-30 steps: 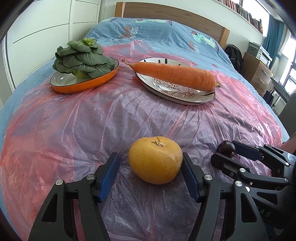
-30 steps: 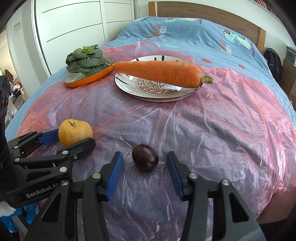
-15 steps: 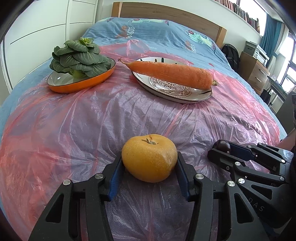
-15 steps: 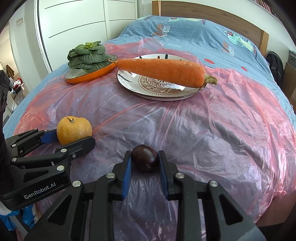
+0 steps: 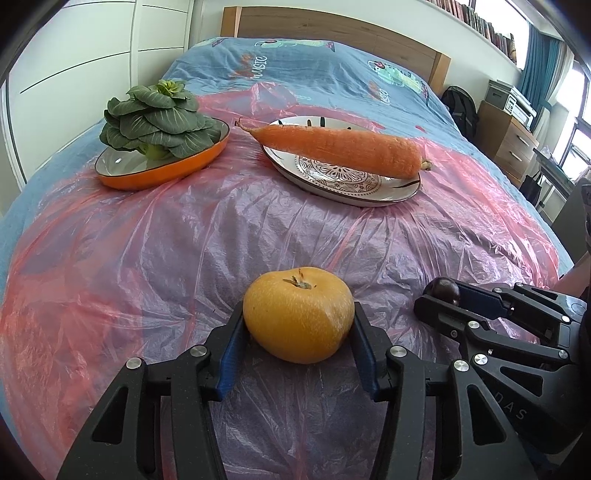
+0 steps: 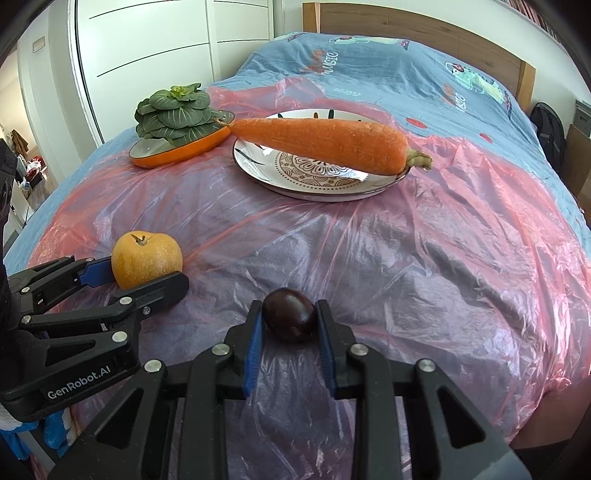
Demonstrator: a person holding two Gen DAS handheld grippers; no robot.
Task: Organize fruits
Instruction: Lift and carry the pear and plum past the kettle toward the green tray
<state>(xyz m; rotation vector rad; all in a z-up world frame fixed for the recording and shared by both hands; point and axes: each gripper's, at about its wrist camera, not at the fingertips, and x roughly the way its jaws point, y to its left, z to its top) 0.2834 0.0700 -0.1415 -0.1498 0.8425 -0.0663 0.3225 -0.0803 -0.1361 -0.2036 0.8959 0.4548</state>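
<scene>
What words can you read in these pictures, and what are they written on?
"GenRobot.AI": on the side of the left gripper.
"DAS": on the side of the right gripper; the rest is hidden.
"MUSIC": on the blue bedspread, orange letters, seen twice.
Book spines on the shelf: too small to read.

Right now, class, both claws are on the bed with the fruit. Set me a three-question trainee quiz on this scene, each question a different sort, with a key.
1. True or false: the left claw is shut on the yellow pear.
2. What lies on the patterned plate? A) leafy greens B) carrot C) dark plum
3. Fill in: the right claw grips the ____ .

Key
1. True: its blue pads press both sides of the pear.
2. B: the carrot; the leafy greens sit in the orange dish.
3. dark plum.
</scene>
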